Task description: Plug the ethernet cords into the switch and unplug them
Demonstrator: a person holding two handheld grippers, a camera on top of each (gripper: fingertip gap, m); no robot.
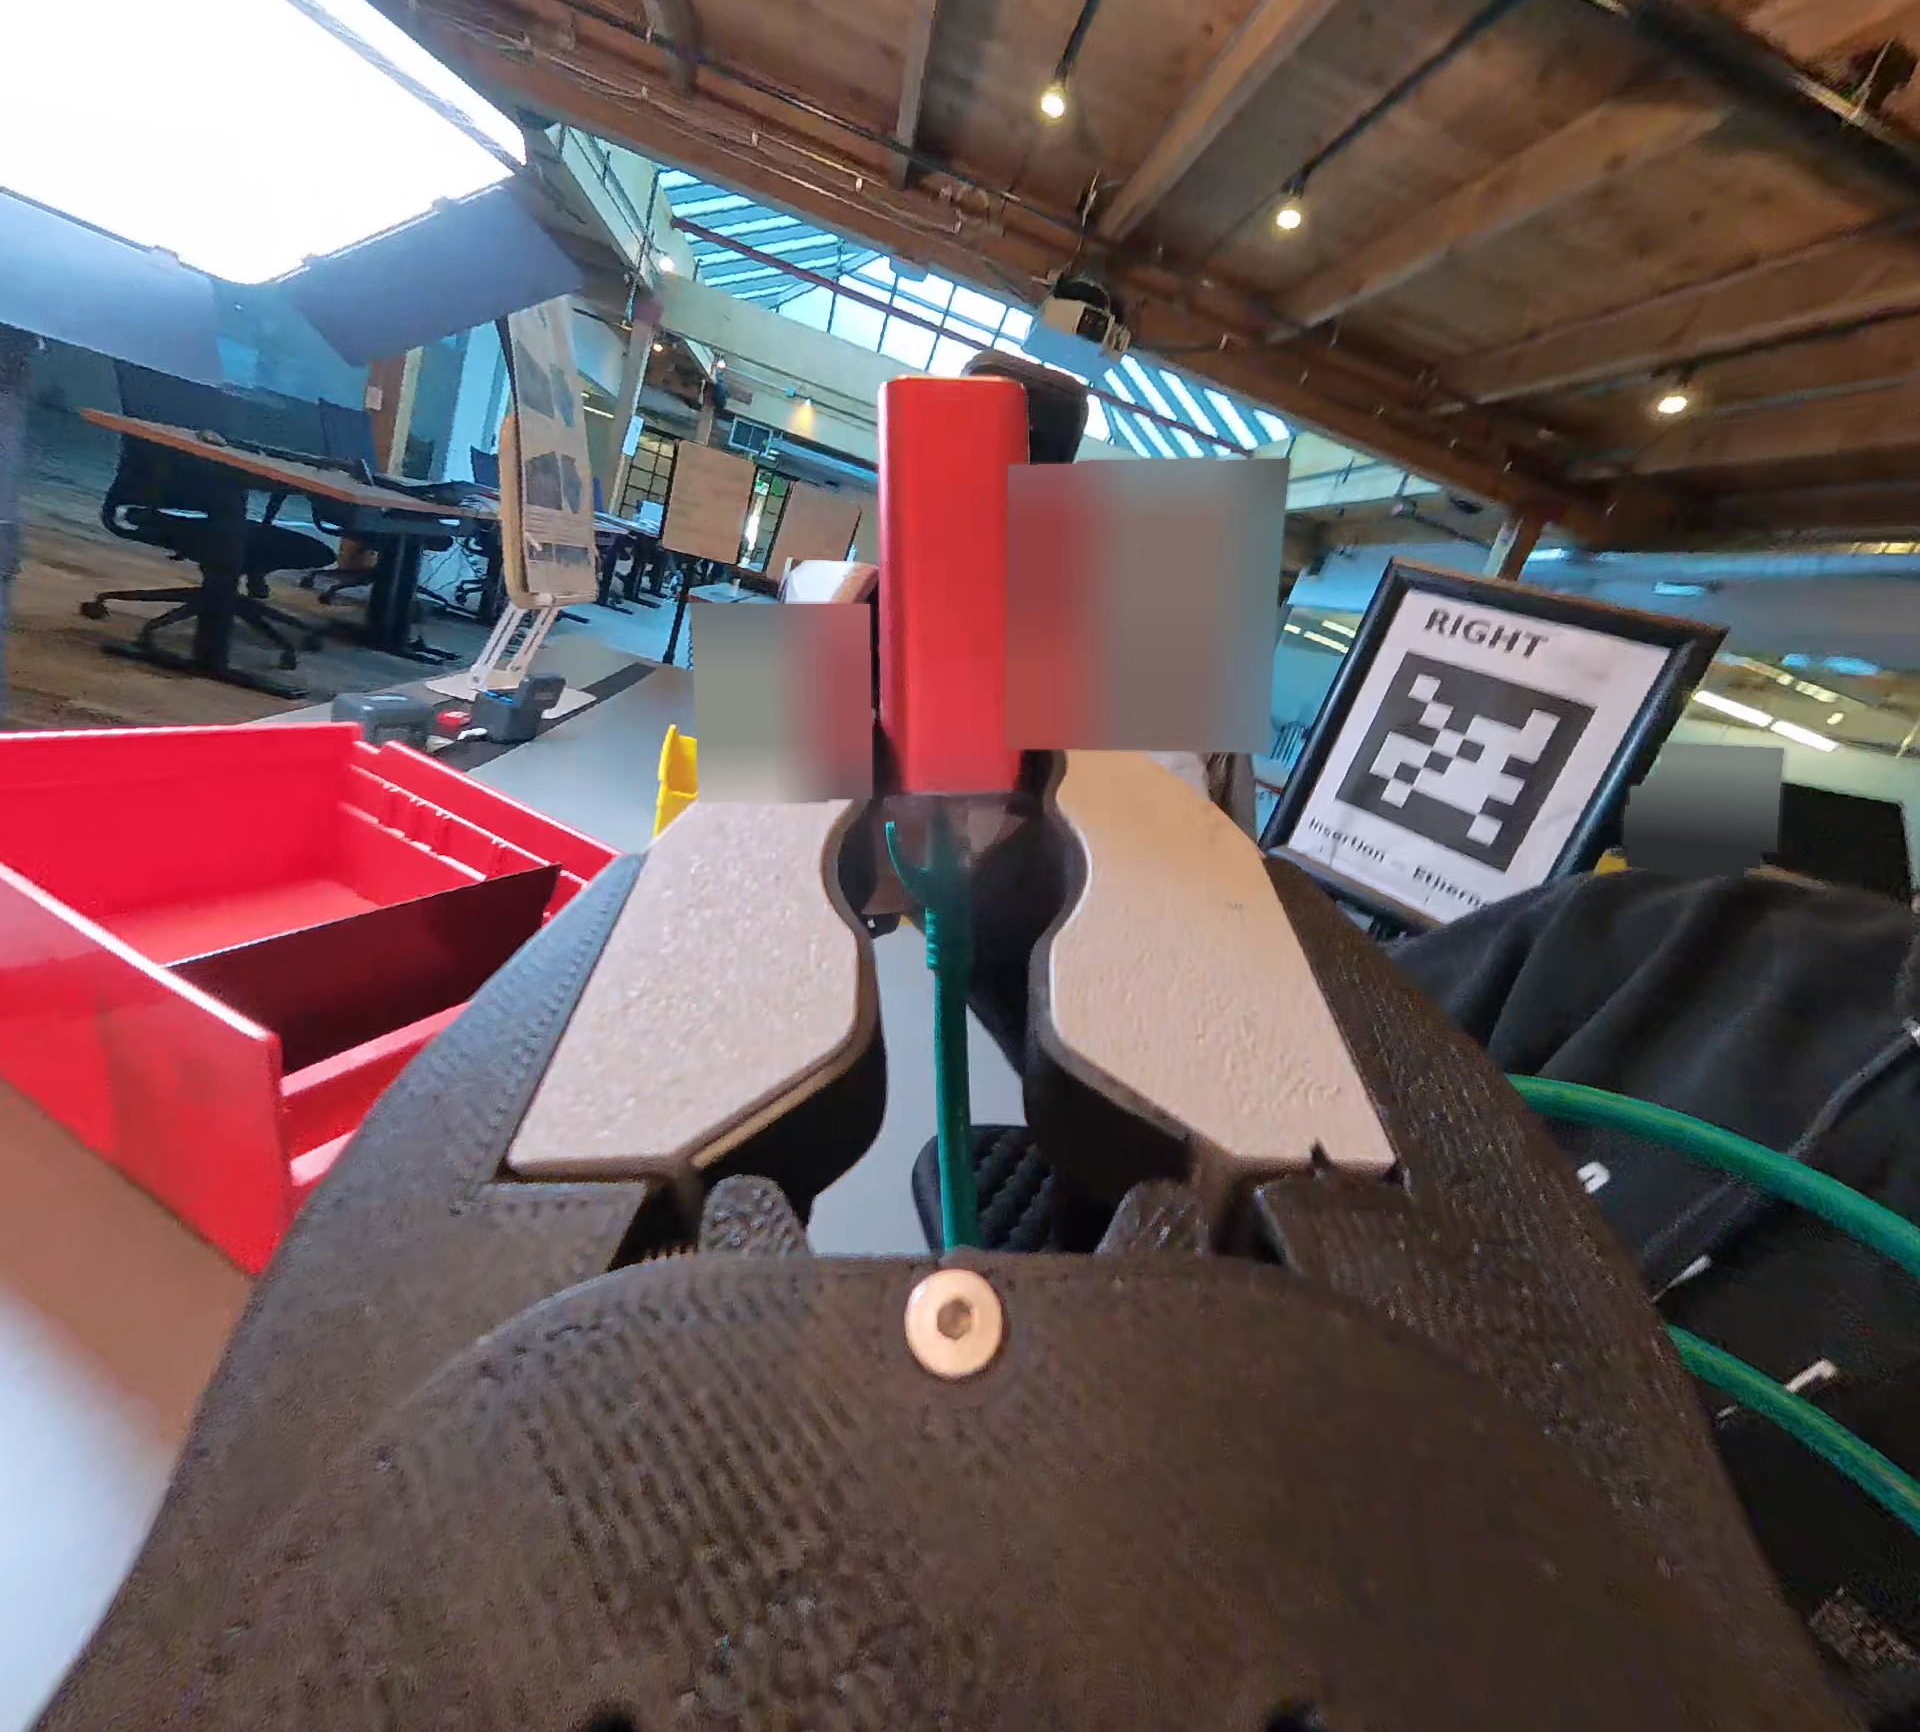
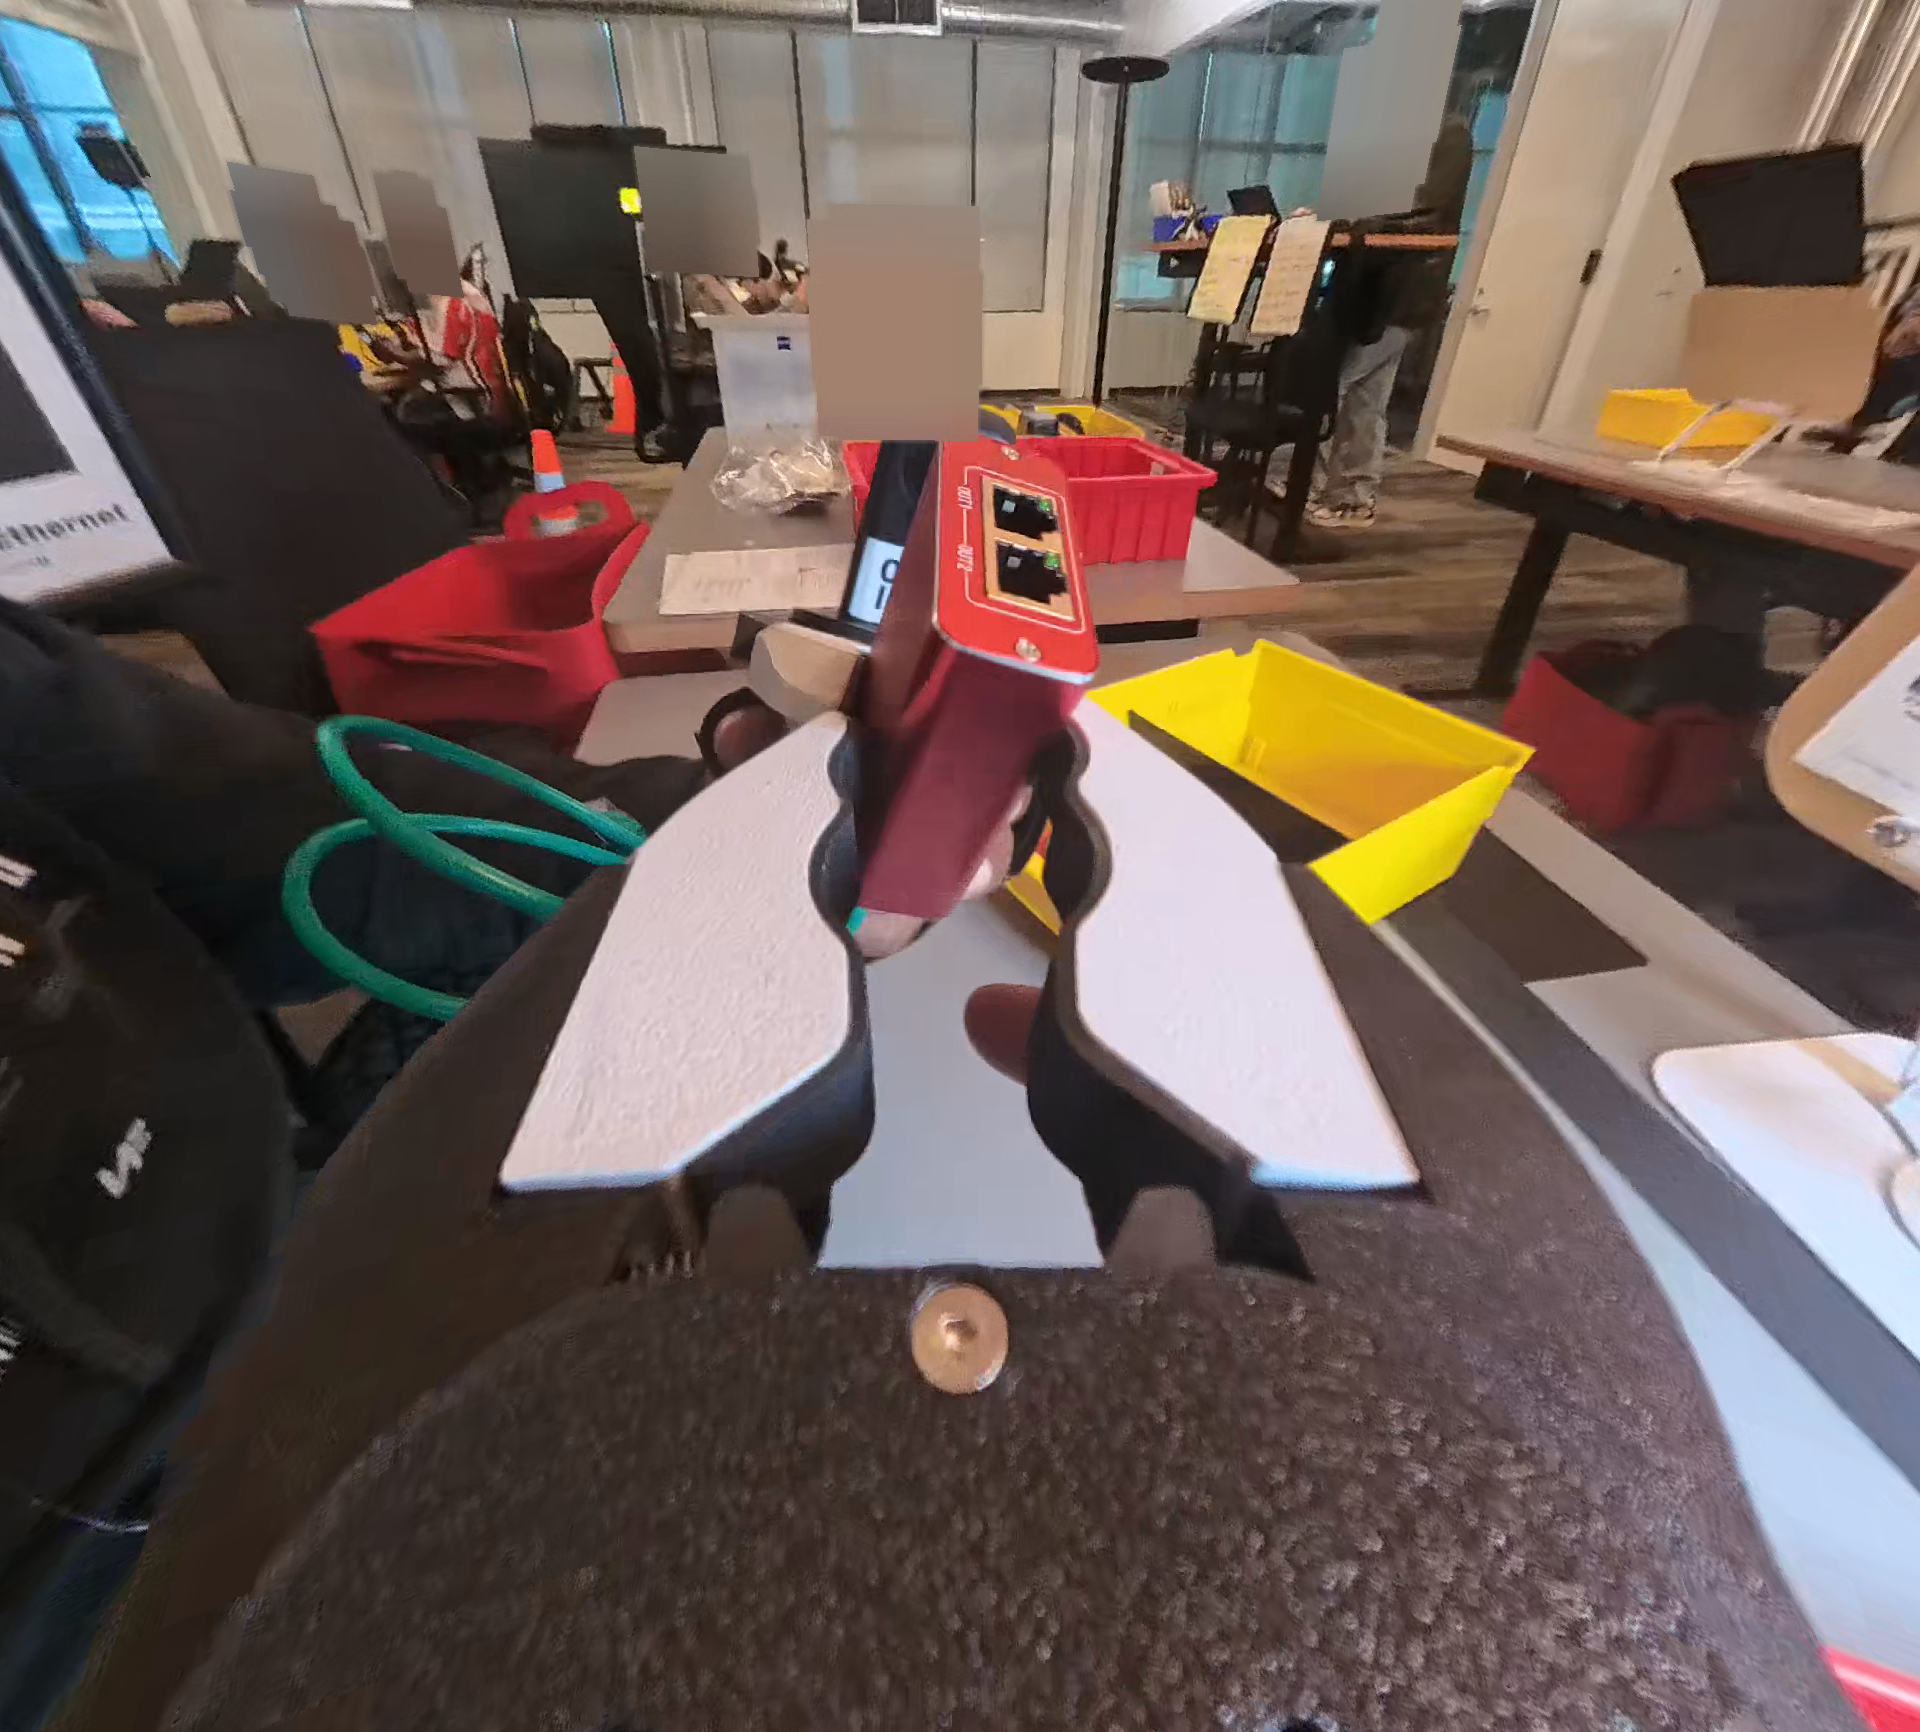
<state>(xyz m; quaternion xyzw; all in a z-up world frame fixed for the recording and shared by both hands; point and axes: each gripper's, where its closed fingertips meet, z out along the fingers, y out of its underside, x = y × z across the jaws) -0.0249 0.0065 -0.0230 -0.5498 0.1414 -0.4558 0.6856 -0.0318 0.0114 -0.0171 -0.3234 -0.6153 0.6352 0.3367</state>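
The right tongs (image 2: 951, 825) are clenched on the lower body of the red switch (image 2: 971, 695), which stands tilted up and away from them so that its end face with two empty sockets points out and upward. Holding it by the lower part probably leaves those sockets clear and steadies the box against a push from the other side.

The left tongs (image 1: 951, 815) are clenched on the clear plug (image 1: 940, 825) of the green cord (image 1: 951, 1059), right at their tips; the cord runs back between the two pads toward the camera and loops off to their right. The switch rises straight ahead of these tips, its near end touching or just beyond the plug. Whether the plug is seated in a socket there I cannot tell, since the joint is hidden by the tips. Gripping the plug itself, in line with the switch, suits pushing it in or pulling it out.

Below both tongs lies a grey counter (image 2: 956, 1163). A yellow bin (image 2: 1330, 747) sits to the right of the right tongs, and a red bin (image 1: 260, 903) to the left of the left tongs. A framed marker sign (image 1: 1475, 747) stands to their right. Beyond is an open workroom with desks, chairs, wooden ceiling beams and metal ducts.
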